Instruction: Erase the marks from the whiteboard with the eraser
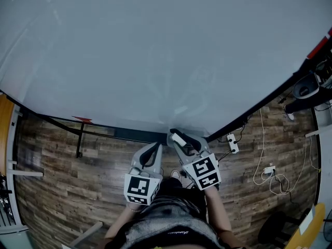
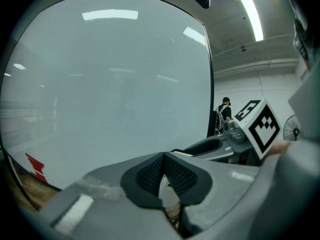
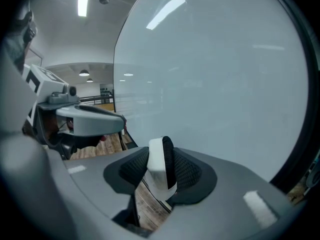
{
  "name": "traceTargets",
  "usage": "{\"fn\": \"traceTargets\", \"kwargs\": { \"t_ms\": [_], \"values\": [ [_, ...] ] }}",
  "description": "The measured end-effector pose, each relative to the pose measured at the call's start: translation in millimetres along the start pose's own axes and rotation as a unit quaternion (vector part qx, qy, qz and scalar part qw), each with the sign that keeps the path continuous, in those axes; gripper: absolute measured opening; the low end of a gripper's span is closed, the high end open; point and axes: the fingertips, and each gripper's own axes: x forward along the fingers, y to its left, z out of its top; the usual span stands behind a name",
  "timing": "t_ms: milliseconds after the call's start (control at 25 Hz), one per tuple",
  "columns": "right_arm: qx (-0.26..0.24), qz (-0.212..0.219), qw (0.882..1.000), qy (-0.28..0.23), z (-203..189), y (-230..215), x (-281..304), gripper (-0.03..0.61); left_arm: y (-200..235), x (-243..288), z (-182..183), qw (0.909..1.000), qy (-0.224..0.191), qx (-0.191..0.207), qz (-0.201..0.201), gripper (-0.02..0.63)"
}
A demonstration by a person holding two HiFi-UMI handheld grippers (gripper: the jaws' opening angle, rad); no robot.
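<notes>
A large whiteboard fills the head view; its surface looks pale and unmarked, also wide in the left gripper view and the right gripper view. My right gripper is shut on a white eraser with a black felt side, held upright between the pads just before the board's lower edge. The eraser shows as a pale block at the jaw tips. My left gripper hangs beside it, its dark pads touching at the tips with nothing between them.
A small red mark or sticker sits at the board's lower left edge, seen as a red patch from the left gripper. Wood-plank floor lies below, with white cables and a power strip at right and stand legs at left.
</notes>
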Motion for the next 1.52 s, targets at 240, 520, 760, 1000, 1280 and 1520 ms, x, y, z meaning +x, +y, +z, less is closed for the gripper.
{"fn": "traceTargets", "kwargs": {
  "t_ms": [240,520,760,1000,1280,1520],
  "values": [
    [-0.008,-0.001,1.0,-0.006,17.3,4.2,-10.1,0.155,-2.4,0.3,-6.3,1.0,0.008,0.001,-0.003,0.0],
    [-0.015,-0.002,1.0,-0.018,39.1,4.6,-24.0,0.155,-4.7,2.6,-8.4,0.9999,0.013,0.003,-0.007,0.0],
    [-0.013,0.018,0.999,-0.039,58.5,7.9,-38.3,0.153,-5.5,2.2,-8.1,0.9999,0.011,0.008,-0.005,0.0],
    [-0.019,0.023,0.999,-0.045,73.6,7.0,-46.0,0.152,-4.1,5.0,-5.9,1.0,0.006,0.0,-0.003,0.0],
    [-0.015,0.027,0.998,-0.051,80.2,7.7,-57.5,0.152,-5.7,4.1,-7.7,0.9999,0.01,0.008,0.002,0.0],
    [-0.002,0.023,0.998,-0.066,89.5,6.1,-62.8,0.152,-7.5,5.0,-5.9,0.9999,0.007,0.009,0.0,0.0]
  ]
}}
